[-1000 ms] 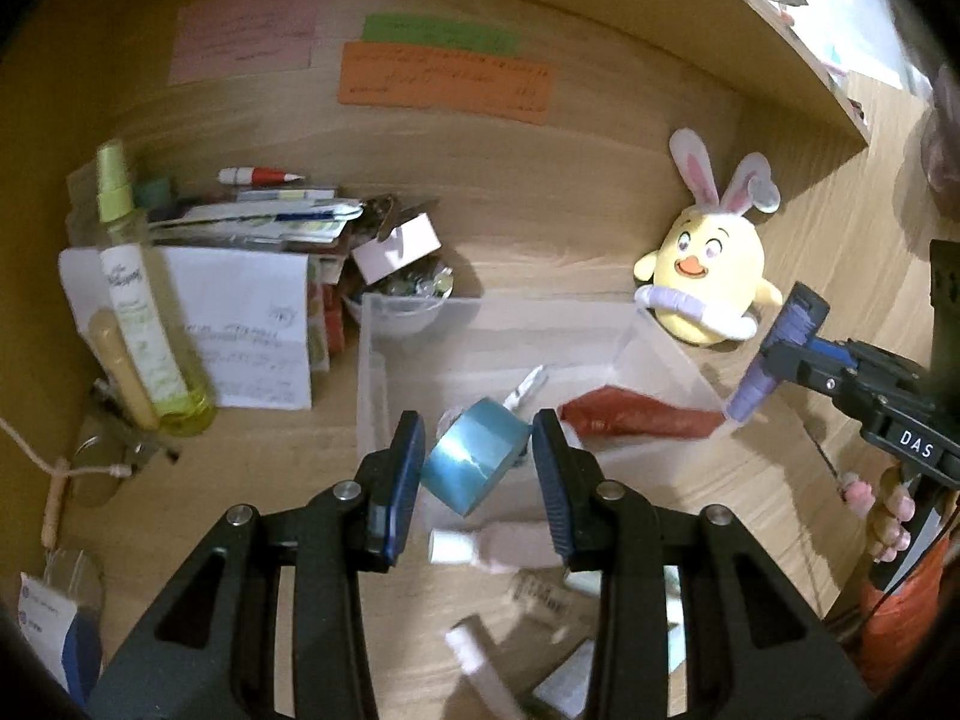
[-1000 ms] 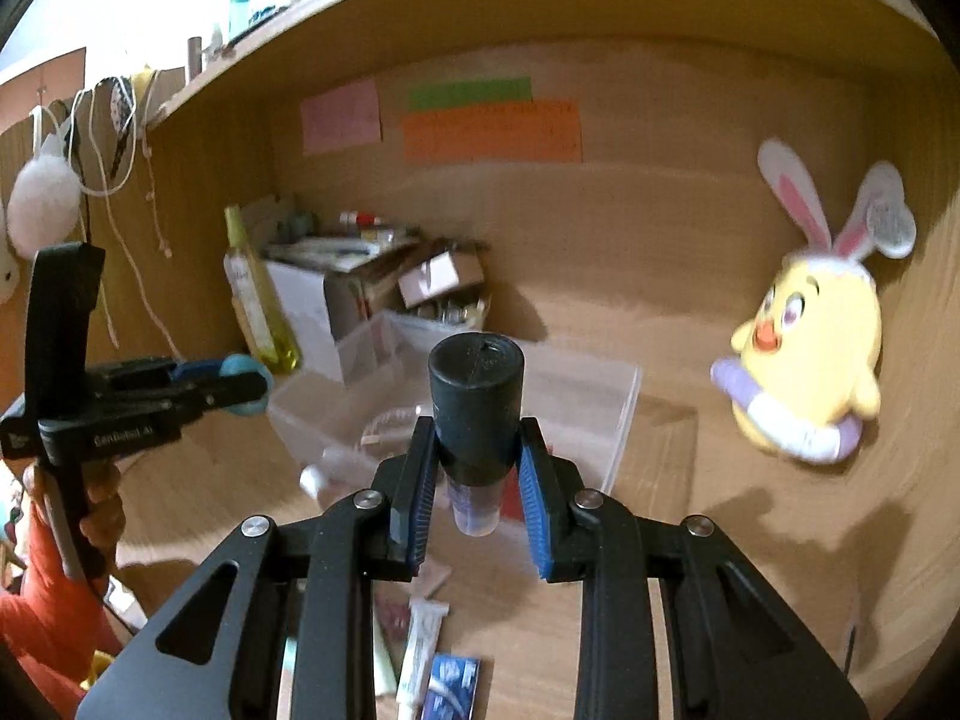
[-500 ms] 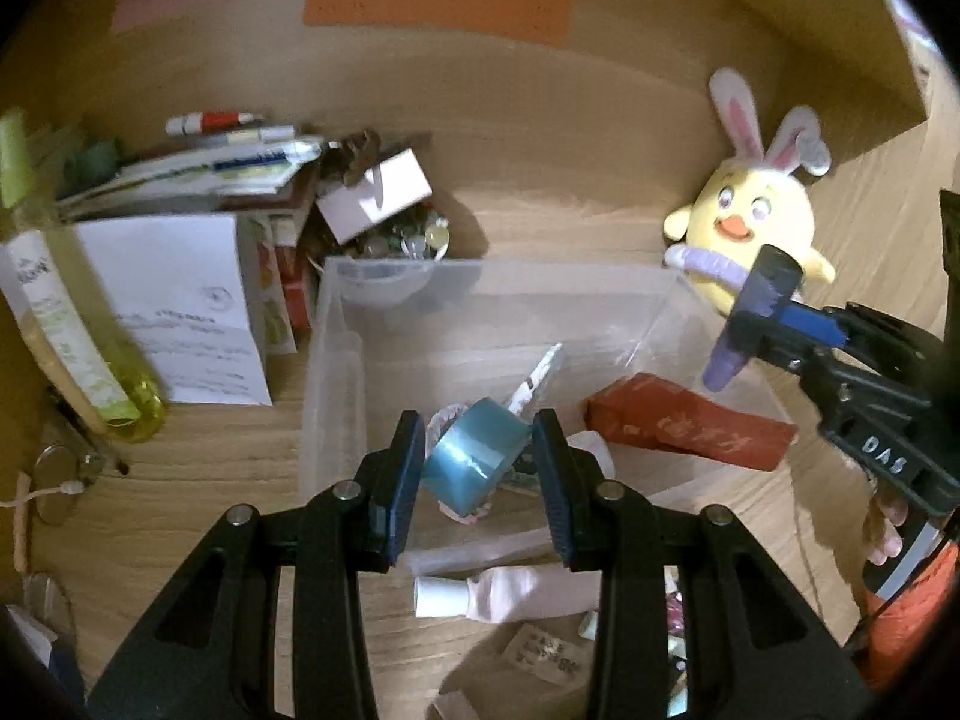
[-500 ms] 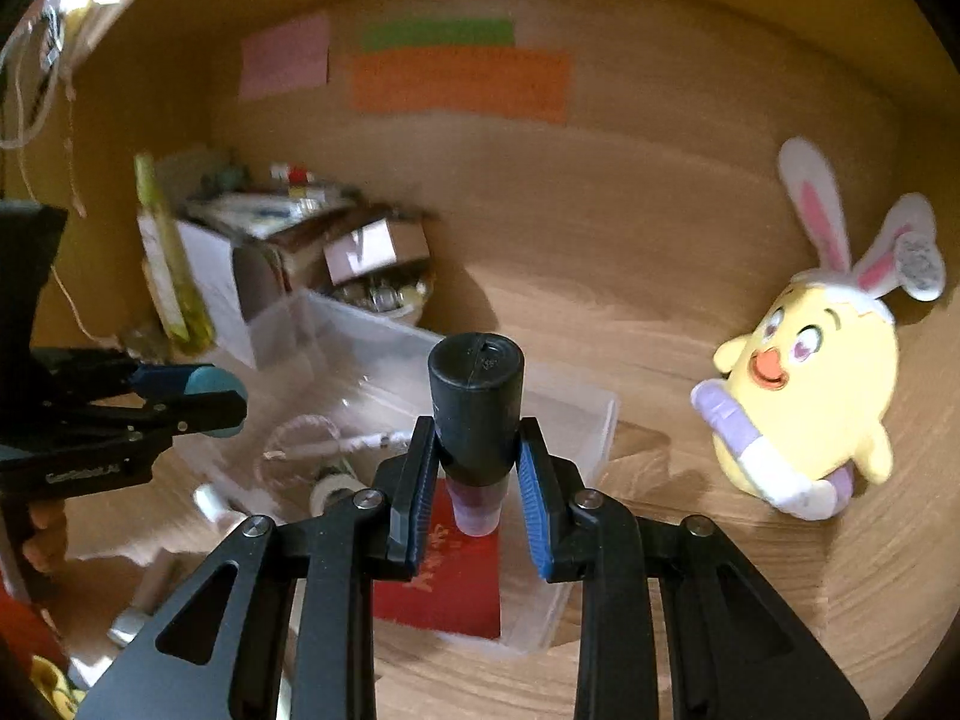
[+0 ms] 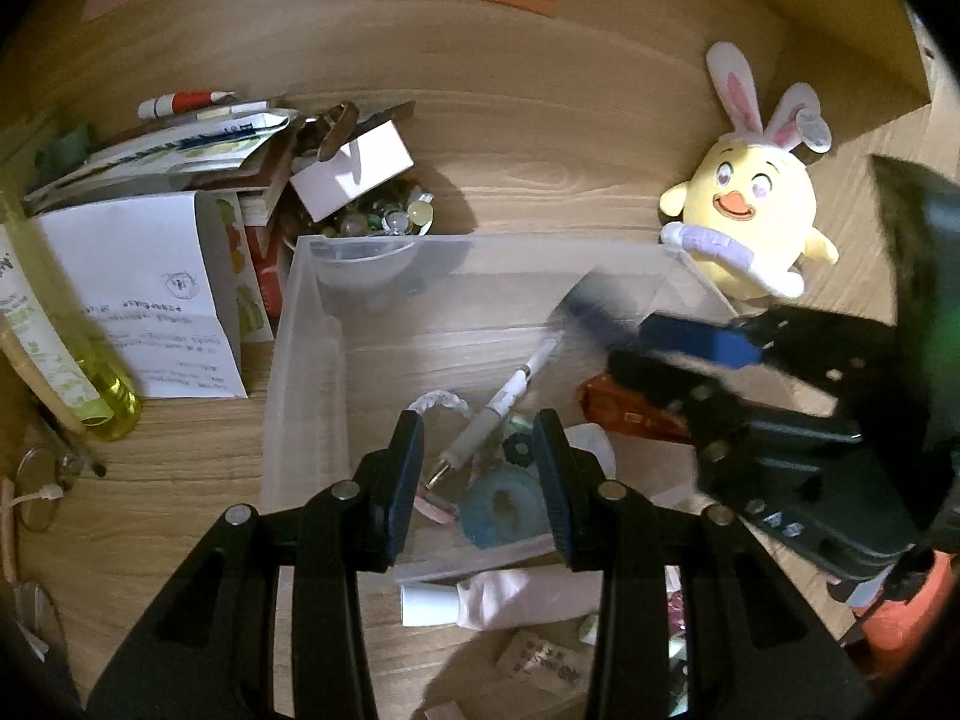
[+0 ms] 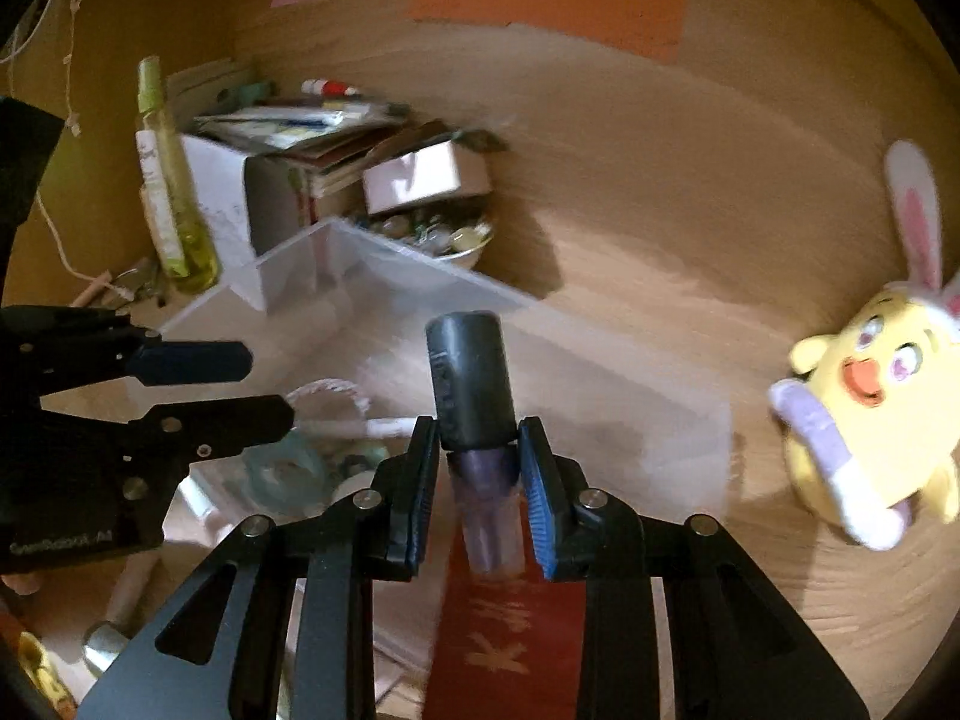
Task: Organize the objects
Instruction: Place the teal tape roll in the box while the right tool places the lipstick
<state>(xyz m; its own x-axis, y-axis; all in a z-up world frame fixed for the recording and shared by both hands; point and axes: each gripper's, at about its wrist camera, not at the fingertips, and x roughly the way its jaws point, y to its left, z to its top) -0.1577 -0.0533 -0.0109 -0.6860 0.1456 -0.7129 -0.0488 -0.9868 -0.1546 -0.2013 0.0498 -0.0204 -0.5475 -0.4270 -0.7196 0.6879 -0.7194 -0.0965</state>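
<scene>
1. The purple tube with a black cap point(image 6: 471, 396) is sitting upright between the right gripper's point(image 6: 477, 483) blue pads, which are pinching it just under the cap, above the clear plastic bin point(image 6: 600, 348).
2. The blue tape roll point(image 5: 504, 507) is lying flat on the bin's point(image 5: 306, 360) floor, beside a white pen point(image 5: 501, 408) and a red packet point(image 5: 630, 417).
3. The left gripper point(image 5: 477, 468) is hovering over the roll, its jaws standing apart with nothing between the pads.
4. A pink tube point(image 5: 504, 597) is lying outside the bin's near wall.
5. A yellow plush chick point(image 5: 747, 210) is sitting near the bin's far right corner.
</scene>
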